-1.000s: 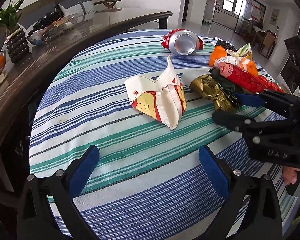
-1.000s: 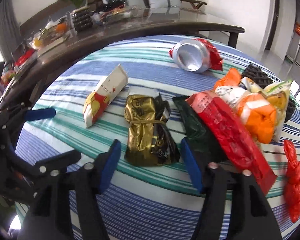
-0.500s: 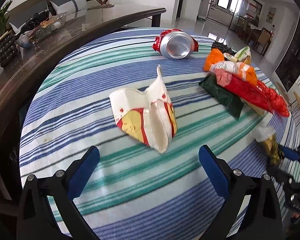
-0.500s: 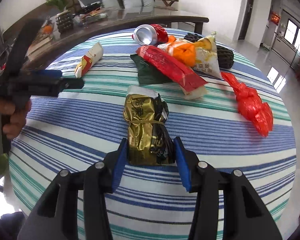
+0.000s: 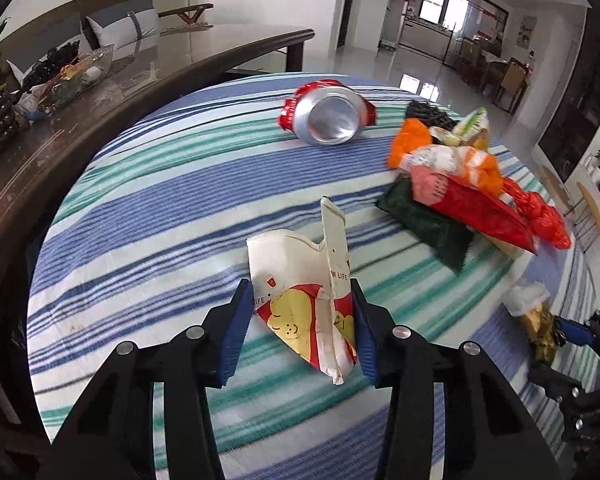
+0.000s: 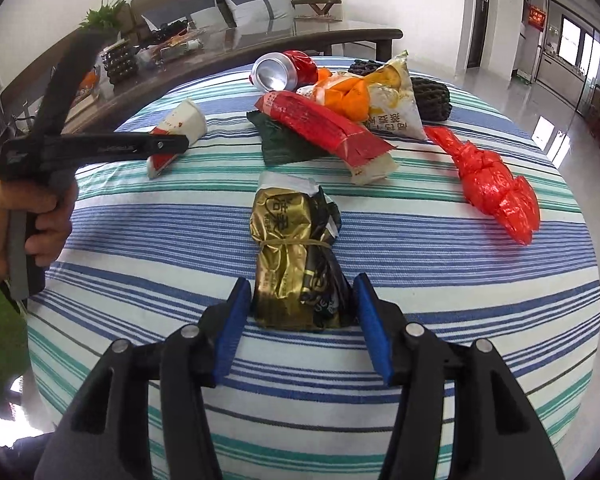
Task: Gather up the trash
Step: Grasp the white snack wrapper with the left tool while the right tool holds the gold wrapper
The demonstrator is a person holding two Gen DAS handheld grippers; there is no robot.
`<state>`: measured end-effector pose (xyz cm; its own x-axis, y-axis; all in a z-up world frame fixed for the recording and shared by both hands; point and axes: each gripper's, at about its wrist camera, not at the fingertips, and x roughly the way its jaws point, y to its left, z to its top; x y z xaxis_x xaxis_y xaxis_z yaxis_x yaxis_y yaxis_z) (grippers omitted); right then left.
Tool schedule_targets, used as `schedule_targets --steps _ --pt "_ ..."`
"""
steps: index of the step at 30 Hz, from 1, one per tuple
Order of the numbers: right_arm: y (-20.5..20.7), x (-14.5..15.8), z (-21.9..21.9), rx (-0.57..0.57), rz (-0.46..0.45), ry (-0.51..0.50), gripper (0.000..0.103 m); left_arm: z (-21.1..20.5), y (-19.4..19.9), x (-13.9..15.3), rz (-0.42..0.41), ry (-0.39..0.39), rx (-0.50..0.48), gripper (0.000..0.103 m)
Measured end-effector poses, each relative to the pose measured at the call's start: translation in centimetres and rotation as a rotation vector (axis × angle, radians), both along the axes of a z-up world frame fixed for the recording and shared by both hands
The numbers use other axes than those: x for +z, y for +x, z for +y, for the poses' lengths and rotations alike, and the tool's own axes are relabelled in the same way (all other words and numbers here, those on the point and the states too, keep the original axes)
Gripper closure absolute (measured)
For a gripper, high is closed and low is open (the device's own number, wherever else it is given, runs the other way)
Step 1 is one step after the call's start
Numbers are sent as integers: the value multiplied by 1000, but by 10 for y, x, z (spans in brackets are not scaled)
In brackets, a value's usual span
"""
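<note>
A round surface (image 6: 460, 280) covered with a blue, green and white striped cloth is shown, strewn with trash. At the near side, the left gripper (image 5: 300, 328) is set around a flattened paper carton (image 5: 304, 300), white with red and yellow print; its blue-padded jaws are partly closed on the carton's lower end, the pads touching or almost touching its creased sides. Seen from the right wrist, the right gripper (image 6: 302, 324) straddles a crumpled gold and black foil packet (image 6: 296, 264) bound round the middle by a rubber band; its jaws are spread slightly wider than the packet, and whether contact is made cannot be told. Both pieces are judged to be very light and easily crushed. The carton is thin and springy, so a hold across its folded lower end, where the layers are doubled, should be firmest. The foil is likely slippery and soft; a pinch at or just below the banded waist is advised, since the loose ends would slide. Farther back, a crushed aluminium can (image 5: 332, 118) lies on its side, and to the right a heap is seen: a red wrapper (image 6: 320, 128), a dark green pouch (image 6: 284, 144), orange snack bags (image 6: 348, 96) and a knotted red plastic bag (image 6: 496, 188).
</note>
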<state>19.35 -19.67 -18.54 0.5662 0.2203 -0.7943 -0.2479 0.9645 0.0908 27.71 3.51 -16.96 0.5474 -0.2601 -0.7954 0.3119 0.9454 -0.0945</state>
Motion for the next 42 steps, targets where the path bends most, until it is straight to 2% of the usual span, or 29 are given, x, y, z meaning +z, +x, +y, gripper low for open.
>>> schedule_targets --steps 4,6,7,8,9,11,13,15,16,17,18,19,20,21,23,27,32,33,34,42 --pt "0 2 -8 -3 26 2 50 -20 -44 -3 8 -9 -87 51" --pt "2 2 -9 6 42 -1 45 -27 -60 -3 -1 -8 -105 46" --pt "3 3 -9 9 49 -9 38 -28 -64 -4 -2 -12 -109 45" --pt "4 3 -8 12 53 -13 32 -29 -68 -4 -1 -19 -109 42" --pt "6 3 -7 18 59 -13 31 -29 -70 -5 1 -26 -110 40" --pt "10 3 -4 27 77 -17 30 -27 -70 -6 3 -23 -107 28" --pt "13 7 0 33 68 -20 30 -24 -68 -7 8 -13 -93 22" --pt "14 10 1 28 59 -27 30 -22 -68 -7 18 -25 -97 21" --pt "16 10 1 27 68 -25 36 -22 -67 -7 22 -26 -99 20" --pt "17 9 2 29 84 -24 52 -24 -66 -7 24 -26 -104 20" --pt "18 9 2 27 92 -32 58 -27 -67 -7 24 -24 -112 21" --pt "18 10 2 28 92 -34 62 -31 -67 -7 20 -9 -120 25" --pt "16 11 1 26 92 -30 65 -36 -69 -7 7 21 -127 41" --pt "14 14 -1 23 87 -20 65 -41 -71 -7 -7 52 -138 51" --pt "7 20 -7 12 69 -8 65 -43 -74 -5 -12 47 -143 62" --pt "-6 26 -28 -26 53 38 65 -38 -76 2 -14 -9 -118 69" --pt "-24 28 -54 -77 38 83 65 -46 -90 7 -39 -43 -93 76" --pt "-28 29 -58 -84 35 92 65 -49 -92 8 -48 -45 -89 80" --pt "-33 30 -62 -90 29 101 65 -51 -96 10 -53 -52 -93 89" --pt "-53 36 -83 -113 6 147 65 -64 -112 15 -70 -96 -82 91"
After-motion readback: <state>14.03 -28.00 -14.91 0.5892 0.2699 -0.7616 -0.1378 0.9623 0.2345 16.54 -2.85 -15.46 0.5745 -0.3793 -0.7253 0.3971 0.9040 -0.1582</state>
